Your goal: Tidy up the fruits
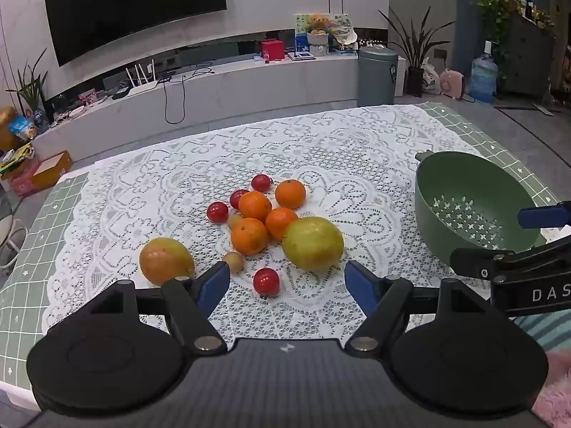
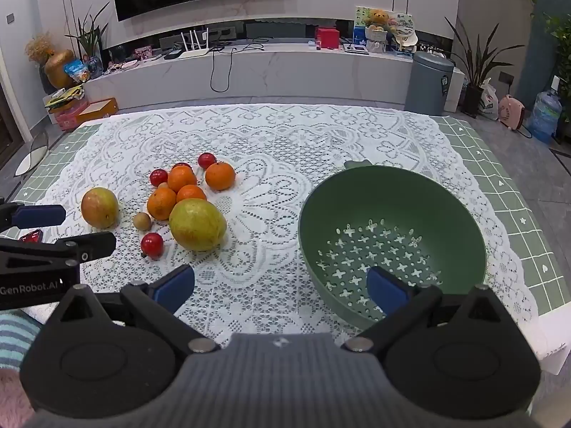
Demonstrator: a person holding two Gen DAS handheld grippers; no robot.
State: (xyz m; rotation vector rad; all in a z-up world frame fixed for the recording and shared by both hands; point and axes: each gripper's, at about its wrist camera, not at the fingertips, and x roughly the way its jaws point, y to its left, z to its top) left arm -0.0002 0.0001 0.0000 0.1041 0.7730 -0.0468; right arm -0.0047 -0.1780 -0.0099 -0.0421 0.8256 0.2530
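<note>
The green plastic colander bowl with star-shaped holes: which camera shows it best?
The right wrist view: the green plastic colander bowl appears whole, empty, holes visible. The left wrist view shows it at the edge, partly hidden behind the right gripper.

On the table, a lace cloth; on the cloth, left, a cluster of fruit: four oranges touching at centre, cherry tomatoes behind and left of them, one tomato apart in front, two mangoes at the near left and near right of the cluster. Right of the fruit, well apart: a colander, nothing in it. Behind the table: a TV shelf, a bin at its right end.
</note>
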